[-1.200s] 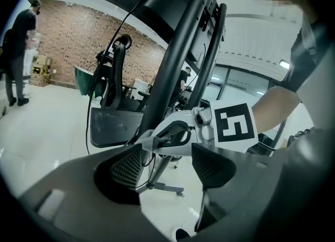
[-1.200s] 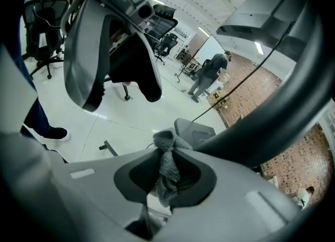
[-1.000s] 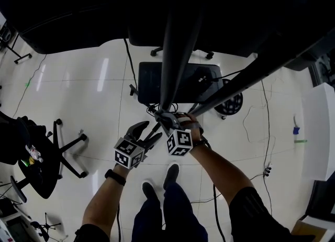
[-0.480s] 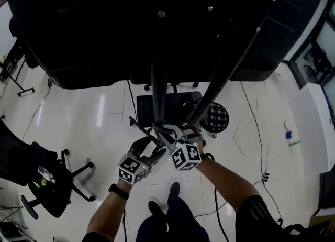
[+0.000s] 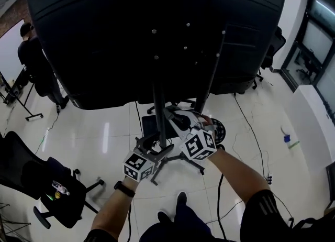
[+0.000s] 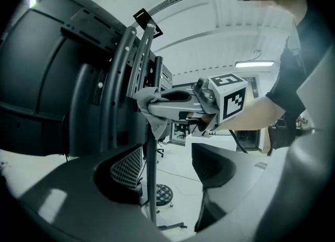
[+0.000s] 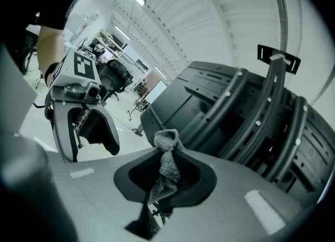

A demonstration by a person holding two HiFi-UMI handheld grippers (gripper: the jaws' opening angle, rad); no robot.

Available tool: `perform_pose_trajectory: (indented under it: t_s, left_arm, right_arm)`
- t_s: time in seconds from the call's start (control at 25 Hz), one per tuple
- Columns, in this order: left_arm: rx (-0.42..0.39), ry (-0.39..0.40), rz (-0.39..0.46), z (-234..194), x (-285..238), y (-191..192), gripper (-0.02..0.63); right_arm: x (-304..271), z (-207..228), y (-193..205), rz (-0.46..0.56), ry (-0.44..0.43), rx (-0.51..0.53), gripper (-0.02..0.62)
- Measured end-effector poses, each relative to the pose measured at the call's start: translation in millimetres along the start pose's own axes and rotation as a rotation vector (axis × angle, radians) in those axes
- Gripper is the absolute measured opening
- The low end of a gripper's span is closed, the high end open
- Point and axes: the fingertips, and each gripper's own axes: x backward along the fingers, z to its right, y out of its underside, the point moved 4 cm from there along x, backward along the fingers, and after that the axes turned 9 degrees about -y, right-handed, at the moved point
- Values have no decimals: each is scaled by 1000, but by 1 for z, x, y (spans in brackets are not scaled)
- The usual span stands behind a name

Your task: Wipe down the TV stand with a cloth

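Observation:
The black TV stand's upright pole (image 5: 158, 111) rises to the back of a large black screen (image 5: 131, 36). My right gripper (image 5: 177, 116) is shut on a grey cloth (image 7: 166, 165), which it presses against the stand's uprights (image 6: 133, 68). In the left gripper view the cloth (image 6: 150, 99) bunches at the right gripper's tip (image 6: 157, 102). My left gripper (image 5: 156, 149) sits lower and to the left, close beside the pole. Its jaws stand open around a thin pole (image 6: 152, 183), with nothing gripped (image 6: 167, 170). The right gripper view shows the left gripper (image 7: 84, 118) at the left.
A black office chair (image 5: 57, 194) stands at the lower left. A person (image 5: 34, 63) stands at the back left. A round perforated stool (image 5: 219, 128) and the stand's base (image 5: 149, 127) lie behind the grippers. Cables trail over the white floor (image 5: 251, 131).
Both grippers have climbed the stand's pole from near the base. The right one carried the cloth upward. The head view has tilted up, and more of the screen's back shows.

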Motion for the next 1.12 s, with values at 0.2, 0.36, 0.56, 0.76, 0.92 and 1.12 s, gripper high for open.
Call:
perform_pose_trajectory:
  t_s: [0.2, 0.36, 0.56, 0.76, 0.92, 1.12]
  left_arm:
    - [-64, 23, 47, 15, 18, -63, 322]
    - [-79, 42, 91, 27, 26, -108, 321]
    - [-89, 64, 134, 36, 23, -154, 321]
    - [-141, 65, 161, 51, 3, -191, 321]
    - [-153, 52, 194, 58, -21, -220, 321]
    - [-165, 37, 213, 64, -54, -247, 319]
  right_arm:
    - [43, 52, -49, 11, 93, 34, 49]
    - [71, 84, -75, -9, 130, 50, 49]
    - [103, 137, -99, -28, 129, 43, 49]
    - [132, 193, -114, -24, 126, 75, 49]
    - [143, 236, -115, -21, 97, 79, 49]
    - [145, 292, -115, -17, 64, 37, 49]
